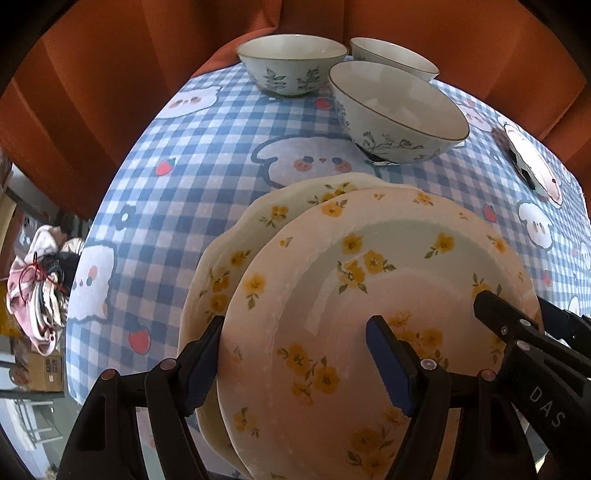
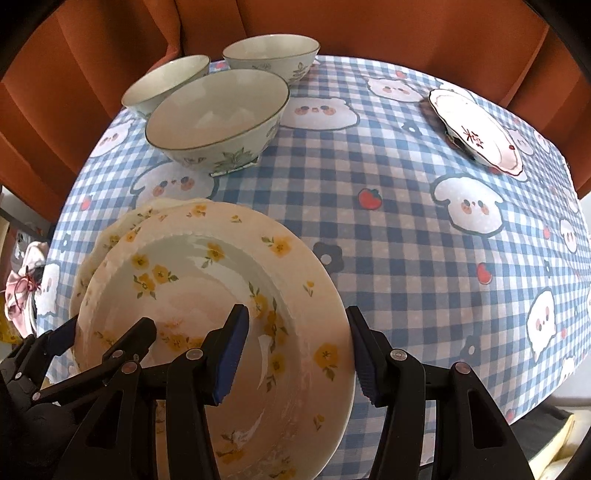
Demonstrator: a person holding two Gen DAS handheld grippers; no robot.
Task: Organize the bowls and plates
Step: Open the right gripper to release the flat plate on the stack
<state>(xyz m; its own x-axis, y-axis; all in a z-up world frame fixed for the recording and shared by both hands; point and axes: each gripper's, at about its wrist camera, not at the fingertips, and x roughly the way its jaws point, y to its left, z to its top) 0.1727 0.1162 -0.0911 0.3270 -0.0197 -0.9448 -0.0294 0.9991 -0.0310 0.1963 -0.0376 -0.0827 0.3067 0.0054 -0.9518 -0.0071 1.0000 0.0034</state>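
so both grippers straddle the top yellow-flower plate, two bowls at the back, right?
Not quite: three bowls stand at the back, as the right wrist view shows. The rest holds: left gripper and right gripper both straddle the top plate.

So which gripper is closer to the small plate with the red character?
Right. The right gripper straddles the top floral plate's rim on the side facing that small plate; the left gripper straddles the opposite rim.

Glossy glazed ceramic plates (image 1: 369, 295) and bowls (image 2: 218, 118) on matt checked cloth (image 2: 406, 240), backed by matt rust fabric (image 2: 369, 29).
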